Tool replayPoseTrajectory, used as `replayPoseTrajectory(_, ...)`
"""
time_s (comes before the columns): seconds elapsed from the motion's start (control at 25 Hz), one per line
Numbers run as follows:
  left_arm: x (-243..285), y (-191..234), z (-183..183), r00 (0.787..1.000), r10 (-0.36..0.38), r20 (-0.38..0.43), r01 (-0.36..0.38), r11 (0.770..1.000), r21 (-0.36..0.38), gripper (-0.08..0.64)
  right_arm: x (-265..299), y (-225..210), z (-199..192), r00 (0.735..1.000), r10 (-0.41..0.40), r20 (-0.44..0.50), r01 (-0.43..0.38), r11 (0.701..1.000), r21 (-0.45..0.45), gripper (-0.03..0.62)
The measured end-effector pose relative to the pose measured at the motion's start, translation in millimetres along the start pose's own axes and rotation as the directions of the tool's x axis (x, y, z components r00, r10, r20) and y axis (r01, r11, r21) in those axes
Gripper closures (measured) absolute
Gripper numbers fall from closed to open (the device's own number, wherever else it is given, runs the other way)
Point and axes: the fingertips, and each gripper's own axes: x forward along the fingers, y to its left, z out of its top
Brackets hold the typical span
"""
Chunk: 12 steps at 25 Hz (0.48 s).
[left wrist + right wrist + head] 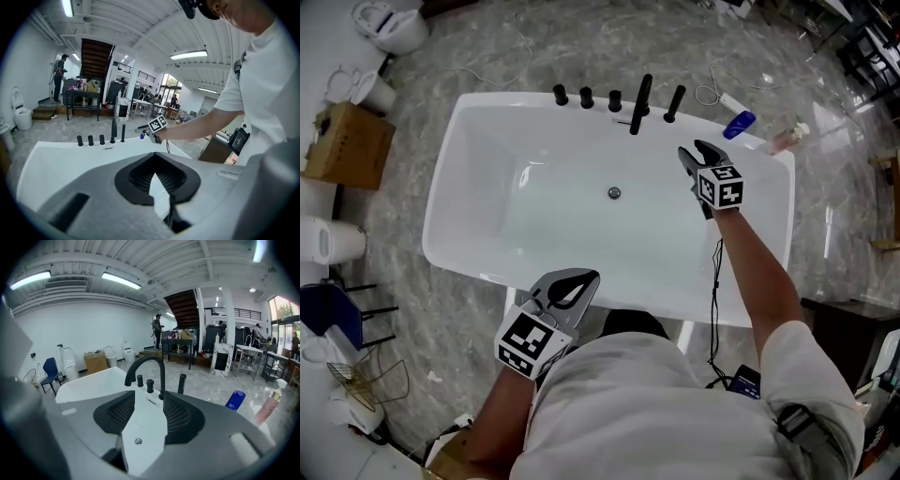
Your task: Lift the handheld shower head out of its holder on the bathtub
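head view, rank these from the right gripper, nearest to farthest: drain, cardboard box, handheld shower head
1. handheld shower head, on the far rim of the bathtub, just beyond the right gripper
2. drain, down in the bathtub, to the gripper's left
3. cardboard box, far left, outside the bathtub

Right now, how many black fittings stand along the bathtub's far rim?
5, all in one row: three short knobs at the left, then the tall spout, and the handheld shower head rightmost, upright in its holder. None seems hidden.
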Motion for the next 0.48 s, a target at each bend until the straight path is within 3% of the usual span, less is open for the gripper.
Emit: replayPoseTrajectory(0.48, 44.7, 27.1, -1.7, 0.997, -0.004, -0.071, 0.001, 0.999, -0.045, 0.554, 103.4, -66.9, -3.0, 0.998, -0.063, -0.026, 0.064, 0.996, 0.054, 0.379)
